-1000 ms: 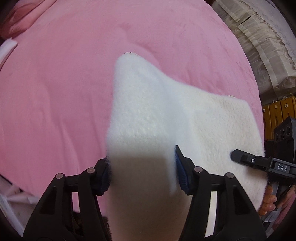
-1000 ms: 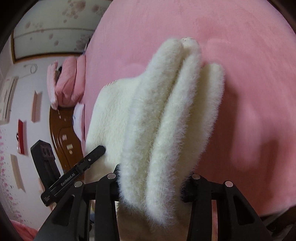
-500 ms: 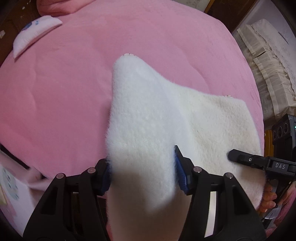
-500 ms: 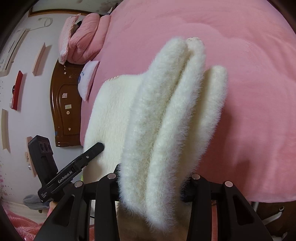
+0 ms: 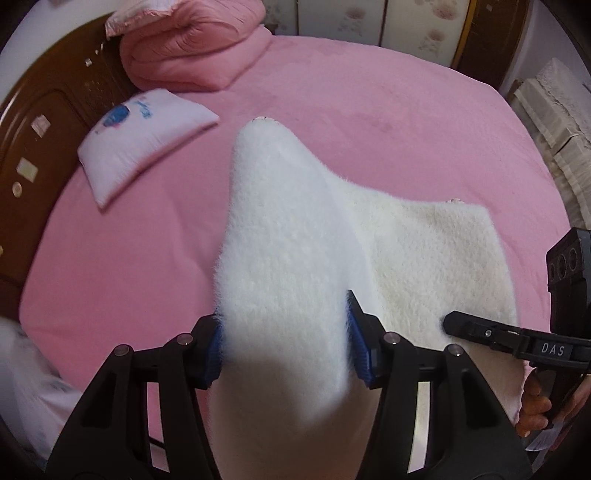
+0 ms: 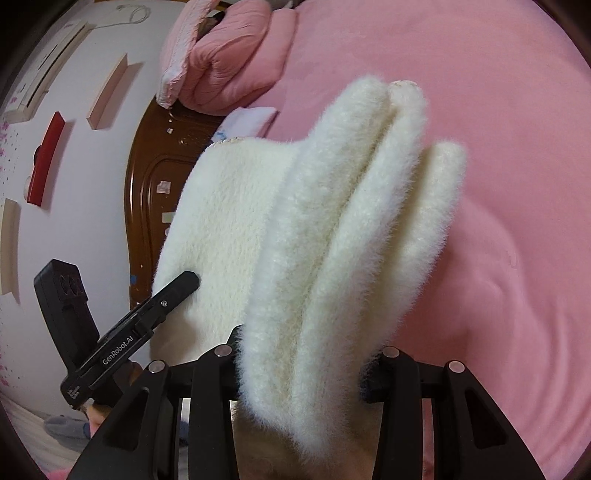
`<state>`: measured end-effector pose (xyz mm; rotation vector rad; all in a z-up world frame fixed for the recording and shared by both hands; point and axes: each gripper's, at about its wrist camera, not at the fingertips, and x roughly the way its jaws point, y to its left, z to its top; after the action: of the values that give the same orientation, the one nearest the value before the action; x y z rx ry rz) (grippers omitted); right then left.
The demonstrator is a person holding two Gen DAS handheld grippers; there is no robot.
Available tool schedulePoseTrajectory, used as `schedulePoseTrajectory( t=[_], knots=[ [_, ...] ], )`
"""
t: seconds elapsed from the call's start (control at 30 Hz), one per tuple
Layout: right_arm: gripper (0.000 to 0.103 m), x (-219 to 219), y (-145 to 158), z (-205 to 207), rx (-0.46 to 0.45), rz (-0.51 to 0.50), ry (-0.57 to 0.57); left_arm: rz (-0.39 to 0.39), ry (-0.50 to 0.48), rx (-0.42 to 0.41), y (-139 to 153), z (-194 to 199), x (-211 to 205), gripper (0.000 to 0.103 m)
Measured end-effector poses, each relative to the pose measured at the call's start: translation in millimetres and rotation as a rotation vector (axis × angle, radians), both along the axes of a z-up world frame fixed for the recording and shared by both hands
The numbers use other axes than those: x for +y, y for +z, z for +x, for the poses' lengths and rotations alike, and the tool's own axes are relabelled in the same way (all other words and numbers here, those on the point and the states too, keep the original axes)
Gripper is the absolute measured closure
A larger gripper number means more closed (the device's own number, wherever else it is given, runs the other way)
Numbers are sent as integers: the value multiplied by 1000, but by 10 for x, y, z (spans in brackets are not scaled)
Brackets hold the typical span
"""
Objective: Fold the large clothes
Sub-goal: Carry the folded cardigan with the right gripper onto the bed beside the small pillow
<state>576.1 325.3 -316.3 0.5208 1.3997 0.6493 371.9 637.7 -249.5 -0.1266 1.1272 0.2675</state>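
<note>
Since a second ago, the left-wrist view has been swung across the bed (image 5: 332,122): a headboard (image 5: 40,122), a small pillow (image 5: 140,144) and a folded pink quilt (image 5: 188,48), unseen before, are now shown at the far end. The garment's shape has been kept unchanged.

A fluffy white garment (image 5: 288,258) is held up above the pink bed, stretched between two grippers. One bunched end is clamped in the left gripper (image 5: 284,347), its blue-padded jaws set fairly wide around thick pile. The other end, gathered into three soft ridges (image 6: 351,221), is pinched in the right gripper (image 6: 303,373), jaws likewise pressed on the cloth. Between the two, the fabric is spread as a flat cream panel. A small trim is seen at the far corner.

The bed is bounded by the headboard on one side and by a light panelled wall (image 5: 417,33) beyond. Stacked pale bedding (image 5: 554,110) is seen past the right edge. A wide stretch of pink sheet lies open under and ahead of the garment.
</note>
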Motion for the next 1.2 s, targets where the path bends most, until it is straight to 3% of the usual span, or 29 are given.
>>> schedulePoseTrajectory(
  t=[0.1,0.13,0.2,0.23,0.3,0.33,0.4,0.47,0.5,0.53,0.6,0.73,0.8,0.83,0.87,1.03,1.1,1.2],
  knots=[
    [65,793,-22,331,-40,22,9,57,-15,-18,117,390,809,50],
    [65,875,-51,485,-48,29,11,67,-15,-23,99,550,1044,50],
    [65,1369,-211,645,-71,39,9,41,5,-32,-51,835,1578,50],
    [65,1828,-395,611,-80,37,2,19,5,-36,-174,932,1845,50],
    [61,2101,-679,804,-112,4,-3,-19,-41,-44,-621,1093,2224,49],
    [58,2400,-992,883,-125,-34,8,-35,-50,-22,-896,1141,2282,49],
    [52,2577,-1503,926,-119,-176,30,-28,-28,118,-1554,1331,2589,52],
    [51,2754,-1939,986,-59,-356,73,137,24,276,-2036,1433,2692,63],
    [51,2793,-2120,974,-32,-444,106,180,38,302,-2167,1431,2711,60],
    [43,2794,-2221,971,-22,-461,136,182,46,244,-2193,1383,2700,60],
    [36,2767,-2230,964,-64,-355,163,191,52,178,-2208,1293,2651,59],
    [23,2928,-2068,1091,-119,-367,220,259,41,164,-2226,1142,2493,56],
    [15,2915,-1876,1183,-132,-406,247,266,115,166,-2222,960,2194,50],
    [7,2842,-1884,1175,-124,-428,258,236,192,165,-2153,807,1972,49],
    [4,2697,-1915,1040,-97,-460,272,193,258,158,-2117,729,1879,47],
    [3,2031,-2150,624,17,-606,238,-82,562,107,-2193,175,1253,38],
    [3,1586,-2191,363,82,-693,176,-135,613,144,-2296,-52,811,38],
    [2,945,-2182,7,198,-724,53,-209,641,247,-2511,-431,-31,38]
  ],
)
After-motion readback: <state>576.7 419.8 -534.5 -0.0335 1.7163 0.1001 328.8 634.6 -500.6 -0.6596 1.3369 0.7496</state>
